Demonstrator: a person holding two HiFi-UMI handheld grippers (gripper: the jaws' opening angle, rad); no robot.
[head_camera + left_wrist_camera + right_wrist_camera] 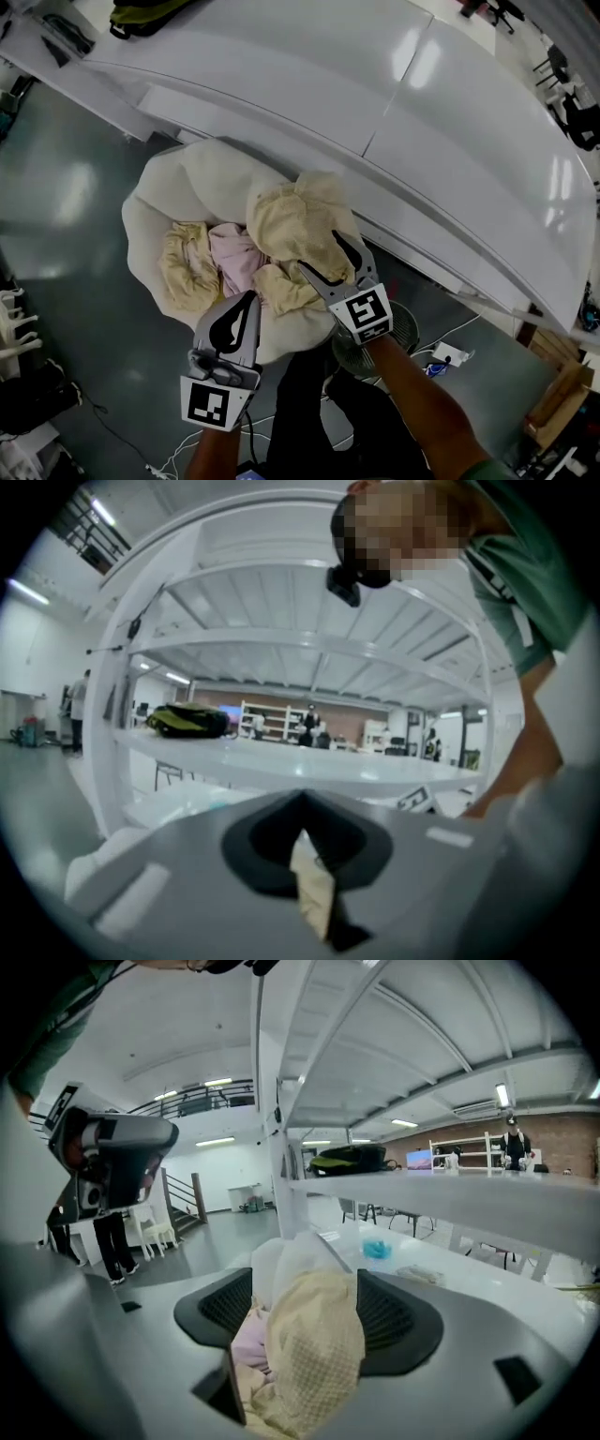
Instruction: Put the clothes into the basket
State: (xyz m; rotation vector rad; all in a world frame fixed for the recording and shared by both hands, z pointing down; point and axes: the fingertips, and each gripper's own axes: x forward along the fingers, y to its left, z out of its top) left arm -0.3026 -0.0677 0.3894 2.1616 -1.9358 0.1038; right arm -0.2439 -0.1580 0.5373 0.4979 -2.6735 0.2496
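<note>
A cream fabric basket [141, 225] sits on the grey floor against a white table. It holds a pale yellow mesh garment [291, 220], a pink garment [234, 253] and another yellow cloth [187, 267]. My right gripper [320, 250] is open over the basket's near right side. The yellow mesh garment [314, 1344] lies loose between its jaws, with the pink cloth [248, 1340] beside it. My left gripper [251, 300] is at the basket's near rim, shut on a thin fold of cream cloth [314, 888]. Whether that fold is rim or garment I cannot tell.
The long white table [394, 122] runs diagonally behind the basket, with a dark yellow bag [141, 14] on its far end. A round grey fan [398, 328] and cables lie on the floor at the right, near a cardboard box [558, 403]. White chairs [14, 323] stand at the left.
</note>
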